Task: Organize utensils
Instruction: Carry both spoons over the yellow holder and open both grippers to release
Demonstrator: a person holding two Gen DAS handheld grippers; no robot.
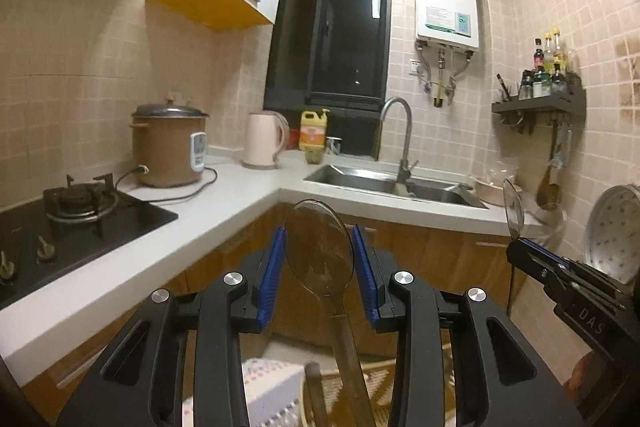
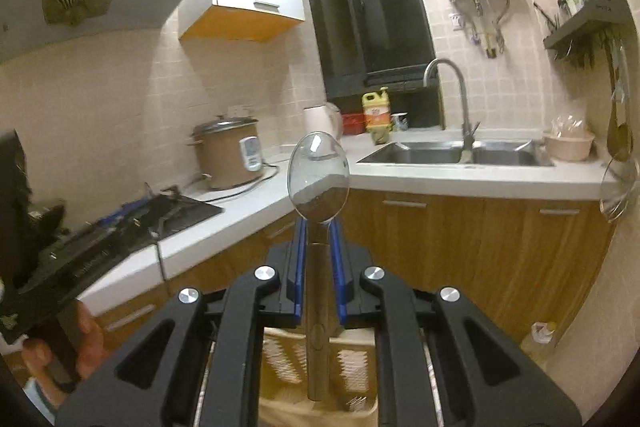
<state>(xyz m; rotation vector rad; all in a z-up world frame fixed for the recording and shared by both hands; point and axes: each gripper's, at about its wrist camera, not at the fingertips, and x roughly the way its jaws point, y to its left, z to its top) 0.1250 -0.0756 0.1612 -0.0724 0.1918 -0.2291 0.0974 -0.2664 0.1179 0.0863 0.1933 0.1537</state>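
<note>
In the left wrist view my left gripper (image 1: 319, 239) is shut on a clear plastic spoon (image 1: 319, 247), its blue pads against the bowl's two edges, the handle running back toward me. In the right wrist view my right gripper (image 2: 318, 227) is shut on a second clear spoon (image 2: 319, 175), pads on its neck, bowl upright above the fingertips. Both are held in the air in front of the kitchen counter. The right gripper (image 1: 520, 247) with its spoon (image 1: 513, 209) shows at the right of the left wrist view. The left gripper shows blurred at the left of the right wrist view.
An L-shaped white counter (image 1: 240, 195) carries a gas hob (image 1: 76, 203), a rice cooker (image 1: 170, 147), a kettle (image 1: 262, 139) and a steel sink (image 1: 392, 183) with a tall tap. A wall rack (image 1: 536, 105) with bottles and hanging utensils is at right. A woven basket (image 2: 316, 379) lies below the right gripper.
</note>
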